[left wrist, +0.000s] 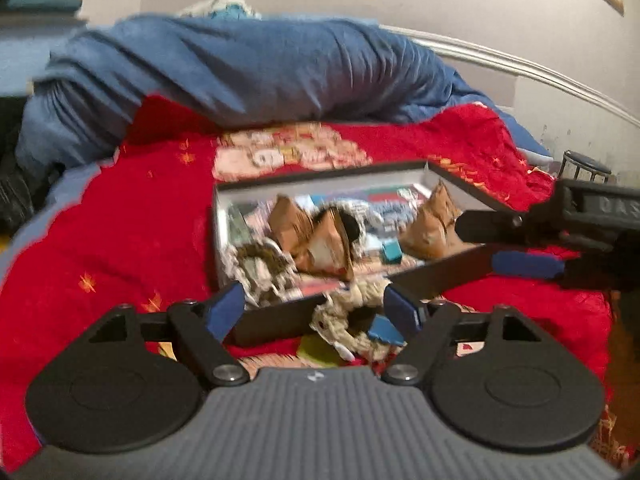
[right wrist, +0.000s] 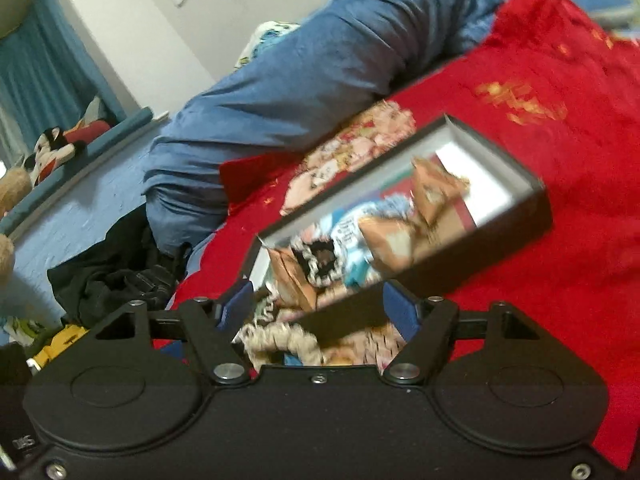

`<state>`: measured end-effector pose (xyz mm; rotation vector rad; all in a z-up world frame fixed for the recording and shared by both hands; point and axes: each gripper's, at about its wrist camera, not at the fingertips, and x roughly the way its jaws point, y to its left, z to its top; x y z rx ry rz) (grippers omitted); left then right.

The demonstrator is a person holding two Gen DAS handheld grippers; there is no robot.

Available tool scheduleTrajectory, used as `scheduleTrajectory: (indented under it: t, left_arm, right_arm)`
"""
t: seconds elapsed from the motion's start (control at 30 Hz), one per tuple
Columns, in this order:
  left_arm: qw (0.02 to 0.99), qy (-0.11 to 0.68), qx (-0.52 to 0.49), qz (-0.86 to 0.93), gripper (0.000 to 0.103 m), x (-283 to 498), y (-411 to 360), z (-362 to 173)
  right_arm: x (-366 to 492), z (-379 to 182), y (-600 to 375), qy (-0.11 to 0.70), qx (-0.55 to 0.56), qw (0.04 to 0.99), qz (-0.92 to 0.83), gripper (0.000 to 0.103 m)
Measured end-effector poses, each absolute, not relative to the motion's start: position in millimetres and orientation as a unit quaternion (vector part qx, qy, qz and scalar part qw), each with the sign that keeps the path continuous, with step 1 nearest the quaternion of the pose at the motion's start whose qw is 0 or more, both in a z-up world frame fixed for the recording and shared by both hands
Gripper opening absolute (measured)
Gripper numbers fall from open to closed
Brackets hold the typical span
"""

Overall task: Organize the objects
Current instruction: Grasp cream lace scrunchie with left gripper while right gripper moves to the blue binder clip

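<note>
Left wrist view: left gripper (left wrist: 316, 306) spread wide, holding nothing, hanging over the near wall of the box (left wrist: 280, 316). Box sits on the red blanket (left wrist: 120, 220), full of brown packets (left wrist: 328, 240) and paper clutter. A rope (left wrist: 348, 312) spills over the box's near wall, between the pads. Right gripper (left wrist: 496, 246) reaches in at the box's right side; fingers apart, nothing seen between them. Blue duvet (left wrist: 240, 64) lies behind the box.

Right wrist view: blurred. Right gripper (right wrist: 318, 304) wide, nothing gripped, at the box (right wrist: 500, 236) near corner. Rope (right wrist: 280, 340) below, between the fingers. Packets (right wrist: 436, 188) inside the box.
</note>
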<state>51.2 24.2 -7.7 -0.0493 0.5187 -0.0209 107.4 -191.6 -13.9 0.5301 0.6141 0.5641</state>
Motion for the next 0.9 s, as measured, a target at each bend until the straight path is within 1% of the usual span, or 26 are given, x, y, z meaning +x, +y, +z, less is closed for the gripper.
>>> scheduleTrajectory:
  t: [0.07,0.17,0.23,0.3,0.33,0.37,0.4,0.43,0.47,0.5,0.6,0.7,0.8,0.9]
  left_arm:
    - [0.964,0.264,-0.041,-0.006,0.079,52.6,23.8,-17.7]
    - [0.967,0.253,-0.023,-0.005,0.079,50.1,17.1,-22.3]
    - [0.964,0.262,-0.036,-0.022,0.071,48.8,14.9,-23.4]
    - [0.958,0.28,-0.065,-0.018,0.059,51.1,17.7,-27.9]
    - [0.955,0.288,-0.073,-0.016,0.054,52.5,18.7,-30.2]
    - [0.953,0.294,-0.077,-0.012,0.045,54.2,20.3,-32.6]
    - [0.952,0.295,-0.079,-0.006,0.038,56.2,21.5,-33.7]
    - [0.952,0.296,-0.082,0.004,0.034,58.6,23.5,-34.3]
    - [0.95,0.299,-0.089,0.01,0.025,61.3,25.5,-34.4]
    - [0.947,0.305,-0.103,0.013,0.019,63.6,28.9,-35.3]
    - [0.943,0.307,-0.126,0.017,0.015,63.7,35.3,-34.9]
    - [0.948,0.299,-0.106,0.032,0.014,59.7,34.6,-29.9]
    - [0.949,0.297,-0.098,0.039,0.014,57.1,36.0,-25.6]
    - [0.95,0.296,-0.089,0.052,0.014,54.0,38.2,-23.9]
  right_arm:
    - [110.0,-21.2,-189.0,0.308,0.265,0.871,0.277,0.069]
    - [114.1,-25.6,-179.3,0.324,0.248,0.87,0.276,0.068]
    - [113.3,-30.5,-175.1,0.338,0.248,0.868,0.264,0.067]
    - [111.7,-34.3,-170.1,0.35,0.245,0.869,0.25,0.062]
    - [110.7,-35.5,-168.6,0.352,0.244,0.869,0.247,0.062]
    - [109.0,-36.5,-167.4,0.352,0.249,0.867,0.25,0.062]
    - [108.1,-37.4,-166.8,0.351,0.253,0.864,0.255,0.062]
    - [107.4,-38.0,-165.3,0.352,0.255,0.863,0.259,0.062]
    - [106.8,-37.8,-163.7,0.352,0.252,0.863,0.261,0.062]
    - [106.6,-37.6,-161.0,0.354,0.245,0.863,0.263,0.062]
    - [106.7,-37.9,-155.2,0.356,0.238,0.862,0.271,0.06]
    - [107.3,-39.0,-149.8,0.359,0.237,0.858,0.279,0.058]
    - [107.6,-39.6,-142.5,0.362,0.23,0.853,0.296,0.053]
    - [109.7,-41.8,-139.2,0.366,0.25,0.836,0.323,0.046]
